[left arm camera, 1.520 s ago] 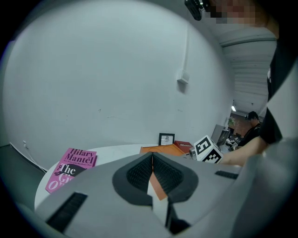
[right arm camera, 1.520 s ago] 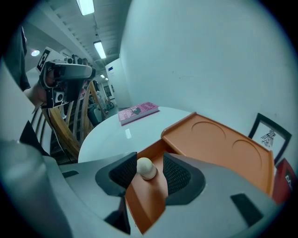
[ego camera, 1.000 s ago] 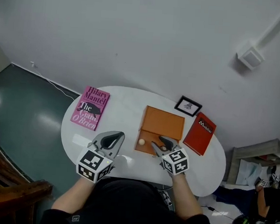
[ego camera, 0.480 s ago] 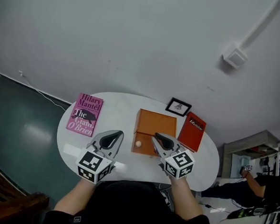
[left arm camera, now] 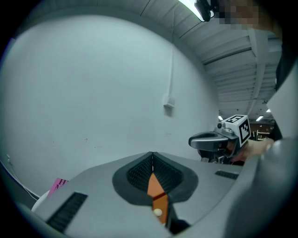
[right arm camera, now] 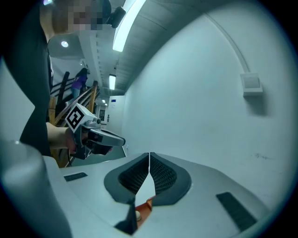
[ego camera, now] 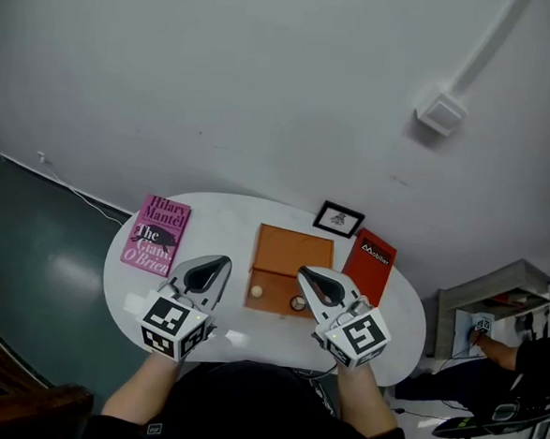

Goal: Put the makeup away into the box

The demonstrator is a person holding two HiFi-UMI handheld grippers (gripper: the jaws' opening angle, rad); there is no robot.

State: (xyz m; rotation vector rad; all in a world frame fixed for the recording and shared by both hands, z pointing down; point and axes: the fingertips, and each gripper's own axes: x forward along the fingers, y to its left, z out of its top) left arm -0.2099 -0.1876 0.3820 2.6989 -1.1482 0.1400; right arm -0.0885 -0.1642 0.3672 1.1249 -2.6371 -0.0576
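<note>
The open orange box lies mid-table. Inside it, near the front edge, sit a cream ball and a small round makeup piece. My right gripper hovers above the box's front right; its jaws have just been closing and now meet at the tips with nothing between them. My left gripper hangs above the table left of the box, its jaws also together and empty. Below its tips, the left gripper view shows the box and the ball.
A pink book lies at the table's left. A red book lies right of the box, and a small framed picture behind it. The white oval table stands against a grey wall, with dark floor to the left.
My right gripper has risen out of the box and its jaws have closed; the small round piece now shows in the box. The left gripper has risen slightly.
</note>
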